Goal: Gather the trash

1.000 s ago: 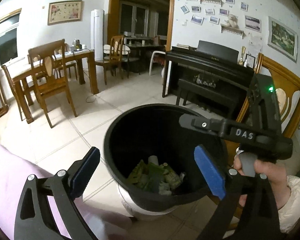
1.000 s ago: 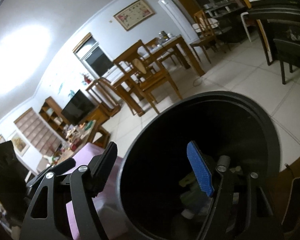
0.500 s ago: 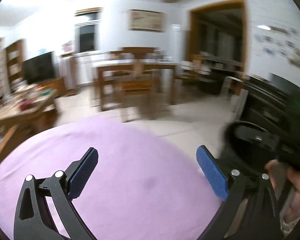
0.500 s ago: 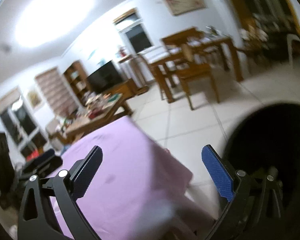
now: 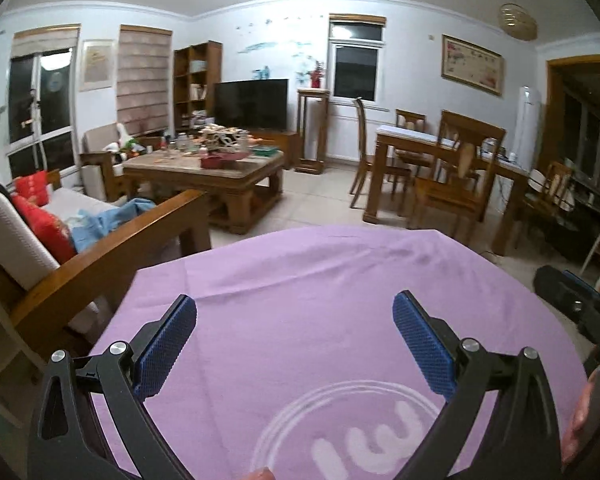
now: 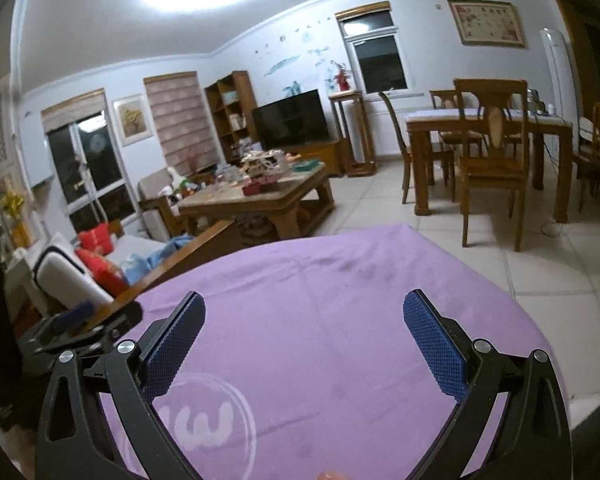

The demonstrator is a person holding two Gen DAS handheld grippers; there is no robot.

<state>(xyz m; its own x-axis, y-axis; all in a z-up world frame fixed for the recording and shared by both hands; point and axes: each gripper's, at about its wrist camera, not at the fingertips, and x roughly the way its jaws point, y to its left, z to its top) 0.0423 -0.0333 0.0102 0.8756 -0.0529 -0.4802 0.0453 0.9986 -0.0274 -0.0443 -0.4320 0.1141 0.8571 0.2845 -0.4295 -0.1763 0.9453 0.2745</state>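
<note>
My left gripper (image 5: 294, 344) hangs open over a purple cloth (image 5: 300, 300) that covers a table, with nothing between its blue pads. My right gripper (image 6: 304, 340) is open too, above the same purple cloth (image 6: 320, 280), and holds nothing. In the left wrist view the right gripper's black body (image 5: 576, 300) shows at the right edge. The left gripper's body (image 6: 80, 328) appears at the left edge of the right wrist view. A white round logo (image 5: 352, 428) is printed on the cloth near me. No trash lies on the cloth, and the black bin is out of view.
A wooden sofa with red cushions (image 5: 44, 224) stands left of the table. Beyond are a cluttered coffee table (image 5: 204, 168), a television (image 5: 252, 104), and a dining table with chairs (image 5: 444, 168). Tiled floor (image 6: 540, 272) runs along the right.
Both grippers swung left, away from the black bin with trash in it, to the purple cloth. The right gripper's jaws opened wider. The bin has left both views.
</note>
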